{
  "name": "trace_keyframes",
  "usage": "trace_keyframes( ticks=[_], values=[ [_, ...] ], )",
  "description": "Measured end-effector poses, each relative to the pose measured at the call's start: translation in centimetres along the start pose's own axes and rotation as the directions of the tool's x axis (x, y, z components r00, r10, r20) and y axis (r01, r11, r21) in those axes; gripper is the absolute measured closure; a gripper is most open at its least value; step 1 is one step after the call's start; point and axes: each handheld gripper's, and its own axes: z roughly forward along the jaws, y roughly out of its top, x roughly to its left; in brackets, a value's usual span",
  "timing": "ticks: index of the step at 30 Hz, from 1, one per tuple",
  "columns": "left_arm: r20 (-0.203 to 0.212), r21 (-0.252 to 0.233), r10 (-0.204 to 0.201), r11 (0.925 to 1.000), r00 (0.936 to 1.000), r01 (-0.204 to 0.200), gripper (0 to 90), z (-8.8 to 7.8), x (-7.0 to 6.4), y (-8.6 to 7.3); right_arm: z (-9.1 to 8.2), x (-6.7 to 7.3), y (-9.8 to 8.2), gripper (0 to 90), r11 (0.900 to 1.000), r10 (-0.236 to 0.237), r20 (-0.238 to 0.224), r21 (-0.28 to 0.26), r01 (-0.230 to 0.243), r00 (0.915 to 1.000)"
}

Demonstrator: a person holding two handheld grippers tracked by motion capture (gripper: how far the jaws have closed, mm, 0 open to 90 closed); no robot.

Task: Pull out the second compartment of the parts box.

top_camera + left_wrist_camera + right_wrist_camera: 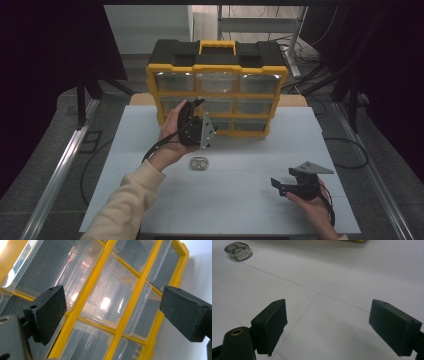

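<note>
The drawer cabinet (pixel 217 90) is showing a glossy yellow plastic frame around clear, shiny plastic drawers (pixel 112 293) that are catching glare. The left gripper (pixel 111 315) is presenting matt black, slightly dusty jaws. The table (pixel 342 272) is looking smooth and matt white. The small clear case (pixel 238 251) is gleaming, probably plastic.

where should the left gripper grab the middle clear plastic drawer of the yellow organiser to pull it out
Probably by the drawer's protruding front lip, coming straight at the cabinet's front. The left gripper, jaws open, already faces the clear plastic drawer, which sits flush in the yellow organiser frame, so only its front is reachable.
</note>
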Motion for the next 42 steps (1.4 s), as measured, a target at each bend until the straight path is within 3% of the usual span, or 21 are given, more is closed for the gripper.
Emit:
trace_keyframes(
  ticks=[42],
  values=[
    [-0.049, -0.018, 0.026, 0.9995, 0.9984, -0.027, 8.2, 1.1, 1.5, 1.5, 0.0, -0.1, 0.0, 15.1, 1.0, 0.003, 0.003, 0.0, -0.003, 1.0]
  ],
)
